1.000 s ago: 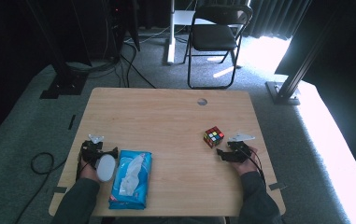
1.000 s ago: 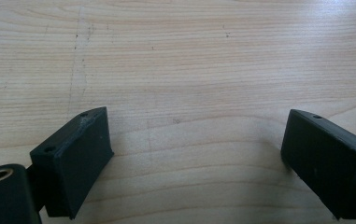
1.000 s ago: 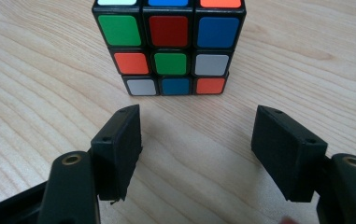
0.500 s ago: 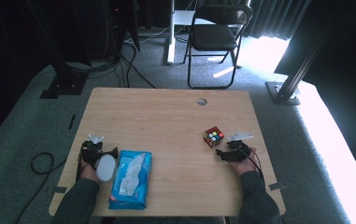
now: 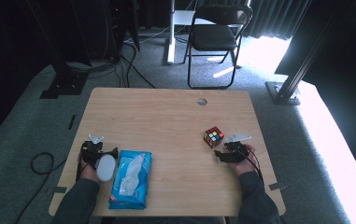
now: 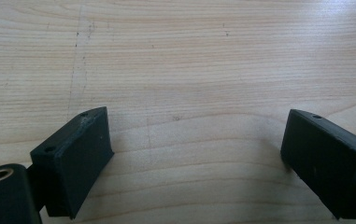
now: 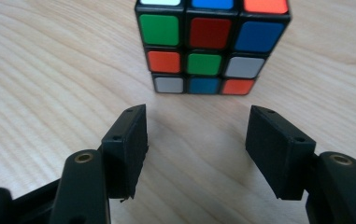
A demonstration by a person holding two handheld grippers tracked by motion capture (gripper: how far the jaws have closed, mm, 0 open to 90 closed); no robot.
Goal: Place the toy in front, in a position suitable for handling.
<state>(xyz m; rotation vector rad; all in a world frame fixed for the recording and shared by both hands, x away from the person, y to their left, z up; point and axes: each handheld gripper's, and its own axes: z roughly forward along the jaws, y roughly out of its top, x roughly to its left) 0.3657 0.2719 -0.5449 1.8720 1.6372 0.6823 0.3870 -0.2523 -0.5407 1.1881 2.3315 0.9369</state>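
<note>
Rubik's cube (image 7: 211,44) just ahead of R claw (image 7: 196,151), jaws apart, closing, empty.

A grey carpet (image 5: 35,116) is lit by daylight; a black folding chair (image 5: 215,35) is set beyond the desk (image 5: 166,116).

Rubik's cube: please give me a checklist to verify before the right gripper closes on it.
1. Rubik's cube lies ahead of the right gripper, centred: ok.
2. Cube between the fingers: not ok, it sits beyond the tips.
3. Fingers apart, though they have just been closing, nothing between them; gap wide enough for the cube: cannot tell.
4. Cube flat on the table: ok.
5. Left gripper and wipes pack far from the cube: ok.
</note>
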